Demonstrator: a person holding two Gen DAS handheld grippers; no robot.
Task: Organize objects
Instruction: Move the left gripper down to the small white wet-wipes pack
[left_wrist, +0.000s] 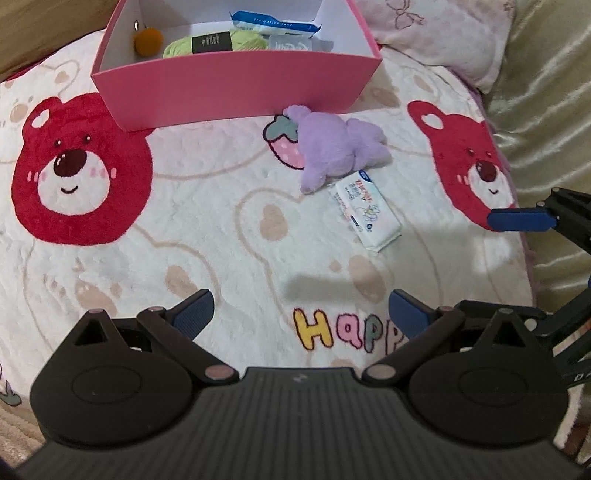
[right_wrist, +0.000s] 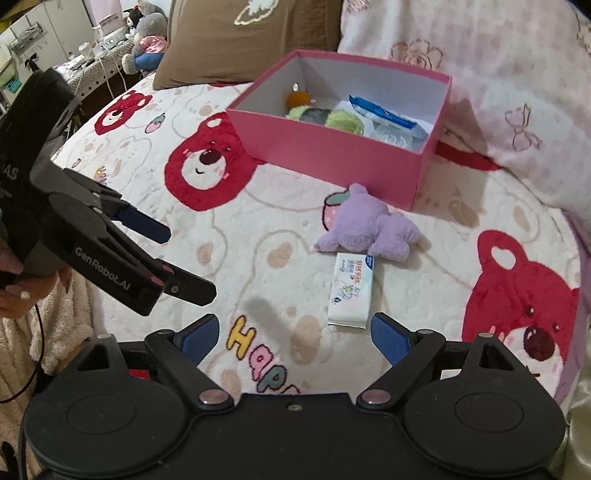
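A pink box (left_wrist: 236, 88) (right_wrist: 332, 155) stands on the bear-print blanket (left_wrist: 184, 221) (right_wrist: 258, 229). Inside it lie an orange pompom (left_wrist: 148, 40) (right_wrist: 298, 98), green yarn (left_wrist: 218, 42) (right_wrist: 343, 120) and blue-white packets (left_wrist: 275, 23) (right_wrist: 384, 114). A purple plush toy (left_wrist: 338, 147) (right_wrist: 369, 229) lies in front of the box, with a white tissue pack (left_wrist: 365, 210) (right_wrist: 351, 291) touching it. My left gripper (left_wrist: 301, 314) (right_wrist: 181, 258) is open and empty, well short of both. My right gripper (right_wrist: 295, 332) is open and empty, just short of the tissue pack; one of its fingers (left_wrist: 521, 219) shows in the left wrist view.
Pink floral pillows (left_wrist: 443, 33) (right_wrist: 498, 74) and a brown pillow (right_wrist: 251, 40) lie behind the box. A shiny cream cover (left_wrist: 546, 110) lies to the right. A cluttered table with plush toys (right_wrist: 144, 40) stands at the far left.
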